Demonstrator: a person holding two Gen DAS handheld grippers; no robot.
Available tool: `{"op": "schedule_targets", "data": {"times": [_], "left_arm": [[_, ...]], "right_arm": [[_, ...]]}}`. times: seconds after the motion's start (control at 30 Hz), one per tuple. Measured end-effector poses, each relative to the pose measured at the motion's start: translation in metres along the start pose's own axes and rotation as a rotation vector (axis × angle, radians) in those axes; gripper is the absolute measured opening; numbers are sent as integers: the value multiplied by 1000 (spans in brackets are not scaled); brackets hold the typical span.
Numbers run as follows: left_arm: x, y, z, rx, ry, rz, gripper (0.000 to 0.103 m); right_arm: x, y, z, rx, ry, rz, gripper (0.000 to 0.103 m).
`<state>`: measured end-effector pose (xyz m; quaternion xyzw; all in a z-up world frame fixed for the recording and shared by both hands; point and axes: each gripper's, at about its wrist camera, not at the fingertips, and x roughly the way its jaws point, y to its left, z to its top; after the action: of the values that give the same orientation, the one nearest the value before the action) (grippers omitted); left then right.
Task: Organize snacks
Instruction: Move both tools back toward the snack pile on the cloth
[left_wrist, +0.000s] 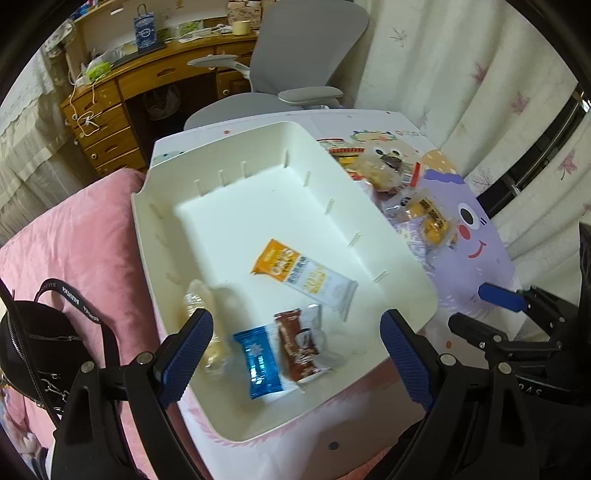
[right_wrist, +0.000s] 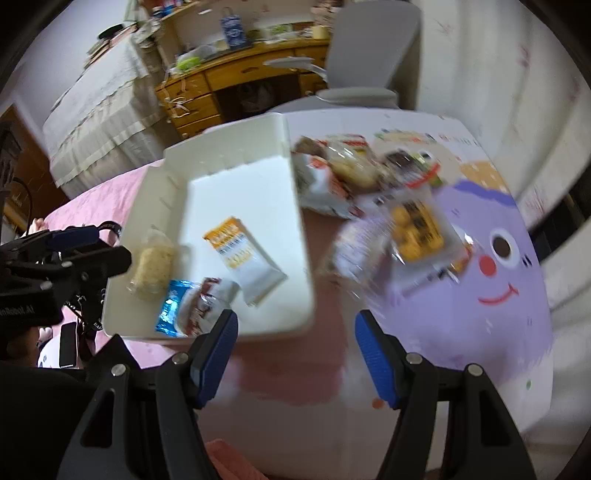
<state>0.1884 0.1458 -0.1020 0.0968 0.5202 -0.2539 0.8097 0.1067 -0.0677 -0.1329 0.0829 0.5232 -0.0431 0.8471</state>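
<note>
Both tongs, left (left_wrist: 295, 354) and right (right_wrist: 295, 354), gape empty; my left hovers over the white bin (left_wrist: 391, 236), my right faces the snack pile (right_wrist: 388, 192) on the tabletop (right_wrist: 517, 325).

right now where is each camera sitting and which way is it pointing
Left wrist: rides the left tool, open, looking down and forward over the white bin and the blue packet; the right tool shows at right.
Right wrist: rides the right tool, open, facing the table beside the bin, toward the loose snack pile; the left tool shows at left.
Shared: the bin, its orange-and-white packet, the pile, the grey chair.
</note>
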Motion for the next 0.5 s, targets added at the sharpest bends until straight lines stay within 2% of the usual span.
{"op": "schedule_targets", "data": {"times": [0.3,0.5], "left_arm": [[11,-55,17,-14,9,-8,91],[18,-99,31,-32,14,-2,91]], "right_arm": [[-6,-54,-21,45,45,-23,67],[-14,-96,-21,32,61,-32,67]]}}
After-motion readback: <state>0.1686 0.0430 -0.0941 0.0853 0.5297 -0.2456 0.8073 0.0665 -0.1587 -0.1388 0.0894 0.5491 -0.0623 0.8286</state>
